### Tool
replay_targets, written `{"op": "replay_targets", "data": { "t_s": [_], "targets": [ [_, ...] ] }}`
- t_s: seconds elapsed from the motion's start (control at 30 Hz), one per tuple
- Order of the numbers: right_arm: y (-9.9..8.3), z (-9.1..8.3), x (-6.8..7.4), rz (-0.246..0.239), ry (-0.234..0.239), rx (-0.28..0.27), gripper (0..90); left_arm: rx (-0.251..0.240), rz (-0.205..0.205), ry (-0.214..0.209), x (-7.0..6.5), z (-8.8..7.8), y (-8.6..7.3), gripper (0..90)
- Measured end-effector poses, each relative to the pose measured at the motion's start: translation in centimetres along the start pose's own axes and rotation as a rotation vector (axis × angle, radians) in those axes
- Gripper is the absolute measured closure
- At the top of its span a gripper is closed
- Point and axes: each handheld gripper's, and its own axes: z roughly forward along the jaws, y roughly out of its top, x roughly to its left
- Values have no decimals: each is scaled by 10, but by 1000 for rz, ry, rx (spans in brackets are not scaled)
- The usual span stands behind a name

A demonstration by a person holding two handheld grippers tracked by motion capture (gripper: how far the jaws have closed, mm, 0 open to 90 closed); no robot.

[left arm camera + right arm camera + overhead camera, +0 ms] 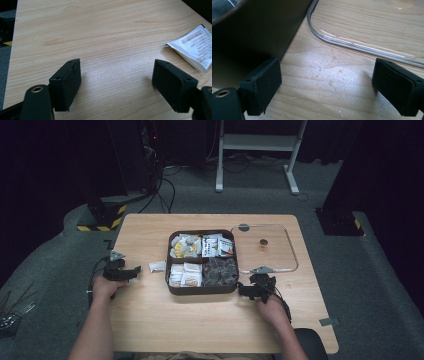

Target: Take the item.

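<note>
A dark brown four-compartment tray [202, 290] holds snack packets on the middle of the wooden table [200, 325]. A loose white sachet [157, 266] lies just left of the tray, and it appears at the right edge in the left gripper view [193, 47]. My left gripper [135, 270] rests left of the sachet, open over bare wood [116, 82]. My right gripper [243, 291] sits at the tray's front right corner, open with nothing between its jaws [327, 87]. The tray's dark wall [257, 37] stands close to its left jaw.
A clear lid [267, 250] with a small round knob [263, 242] lies flat right of the tray; its rim [362, 46] runs just ahead of the right gripper. Beyond the table are a dark carpeted floor, cables and a white desk frame [257, 150].
</note>
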Motion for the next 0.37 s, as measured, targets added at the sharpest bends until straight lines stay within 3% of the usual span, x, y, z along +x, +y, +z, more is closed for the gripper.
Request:
{"op": "replay_targets", "data": {
  "t_s": [0.27,0.37],
  "targets": [
    [0,0,0,0,0,0,88,23,-60,63,-5,2,2,131],
    [0,0,0,1,0,0,87,53,-121,130,-10,5,3,56]
  ]
}}
